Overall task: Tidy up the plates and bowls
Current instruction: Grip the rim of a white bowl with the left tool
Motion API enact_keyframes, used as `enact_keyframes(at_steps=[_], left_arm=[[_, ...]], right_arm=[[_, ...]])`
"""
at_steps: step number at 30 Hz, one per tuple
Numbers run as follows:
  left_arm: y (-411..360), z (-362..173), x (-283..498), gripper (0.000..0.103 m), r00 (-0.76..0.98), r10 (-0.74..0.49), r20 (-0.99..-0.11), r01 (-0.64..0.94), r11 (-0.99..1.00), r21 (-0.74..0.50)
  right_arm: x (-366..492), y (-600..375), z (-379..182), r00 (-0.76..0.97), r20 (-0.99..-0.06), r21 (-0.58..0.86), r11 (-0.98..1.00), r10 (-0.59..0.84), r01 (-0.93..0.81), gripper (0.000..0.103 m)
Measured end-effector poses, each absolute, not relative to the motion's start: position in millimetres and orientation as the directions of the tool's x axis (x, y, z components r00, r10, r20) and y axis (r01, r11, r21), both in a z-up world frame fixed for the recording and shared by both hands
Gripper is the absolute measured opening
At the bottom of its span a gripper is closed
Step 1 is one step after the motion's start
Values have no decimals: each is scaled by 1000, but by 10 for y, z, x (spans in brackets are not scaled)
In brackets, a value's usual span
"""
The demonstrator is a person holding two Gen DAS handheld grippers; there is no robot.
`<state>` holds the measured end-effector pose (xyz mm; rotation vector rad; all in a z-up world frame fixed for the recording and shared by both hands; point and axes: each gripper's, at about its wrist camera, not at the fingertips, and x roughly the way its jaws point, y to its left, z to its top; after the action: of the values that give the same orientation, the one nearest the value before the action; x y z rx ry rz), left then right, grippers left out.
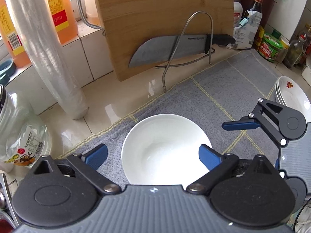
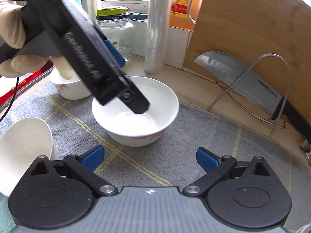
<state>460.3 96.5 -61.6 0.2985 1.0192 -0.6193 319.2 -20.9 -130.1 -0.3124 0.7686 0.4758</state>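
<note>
While both grippers gape, left gripper (image 1: 153,155) straddles bowl (image 1: 165,147) rim, seemingly untouched.

Both views are brightly lit by daylight entering from about eleven to twelve o'clock, where a window is seen behind the bottles. A glossy glare patch is thrown on the bench (image 1: 124,104), and the white bowl (image 1: 165,147) is nearly washed out. Strong fisheye bending is seen at the edges, corners are darkened, and the left tool (image 2: 93,62) crossing the right view is motion-blurred.
</note>
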Motion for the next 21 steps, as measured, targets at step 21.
enact_keyframes(at_steps=[21], left_arm=[[980, -773, 4779, 77, 291, -384, -876, 608, 781, -140]], right_arm=[[3331, -5, -1328, 615, -715, -121, 807, 334, -578, 81]])
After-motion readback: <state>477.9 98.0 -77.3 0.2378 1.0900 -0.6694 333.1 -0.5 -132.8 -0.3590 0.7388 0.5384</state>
